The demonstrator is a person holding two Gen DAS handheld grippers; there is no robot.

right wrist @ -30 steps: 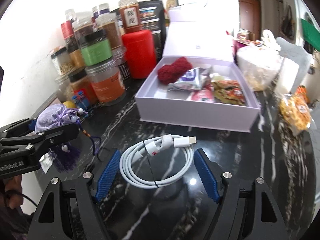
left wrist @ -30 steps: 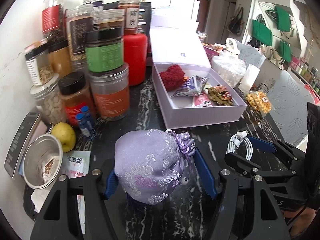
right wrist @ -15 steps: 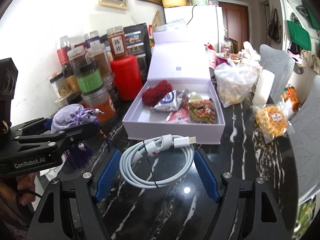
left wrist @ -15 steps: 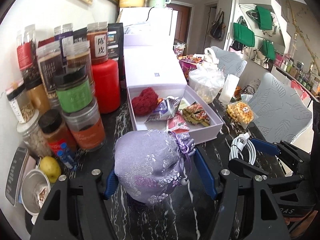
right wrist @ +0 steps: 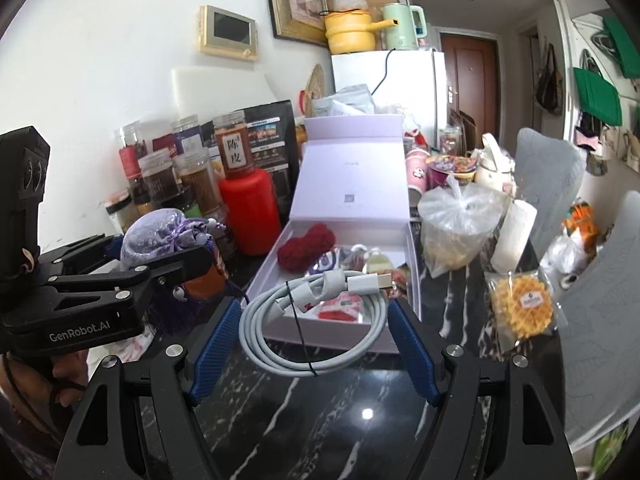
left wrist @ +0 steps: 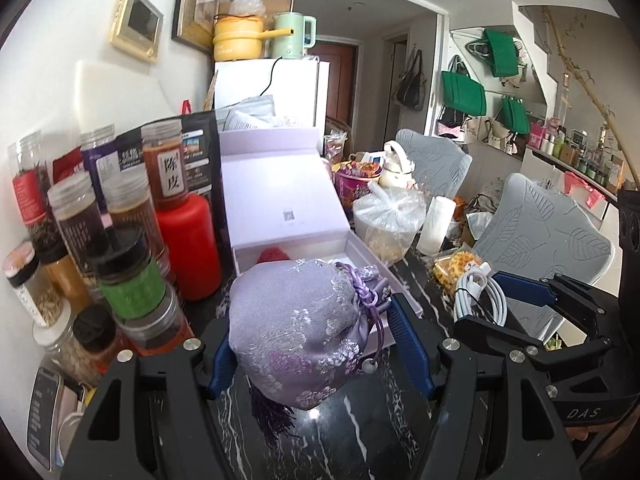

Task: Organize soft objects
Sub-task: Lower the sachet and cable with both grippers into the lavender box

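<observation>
My left gripper [left wrist: 316, 344] is shut on a lilac embroidered drawstring pouch [left wrist: 300, 328] and holds it above the black marble table; the pouch also shows in the right wrist view [right wrist: 160, 236]. My right gripper [right wrist: 314, 336] is shut on a coiled white charging cable [right wrist: 312, 320], also lifted; the cable shows in the left wrist view [left wrist: 480, 296]. An open lilac gift box [right wrist: 412, 248] lies ahead of both, holding a red yarn ball [right wrist: 306, 246] and snack packets. The pouch hides most of the box in the left wrist view.
Several spice jars [left wrist: 132, 276] and a red canister [left wrist: 188, 240] stand at the left by the wall. A knotted plastic bag [right wrist: 456, 220], a white roll [right wrist: 514, 232] and a wrapped waffle [right wrist: 520, 308] sit right of the box. Grey chairs [left wrist: 536, 236] stand beyond the table.
Both grippers have risen from the table with the pouch and the cable in them, and moved nearer the box. The views now tilt up toward the room.
</observation>
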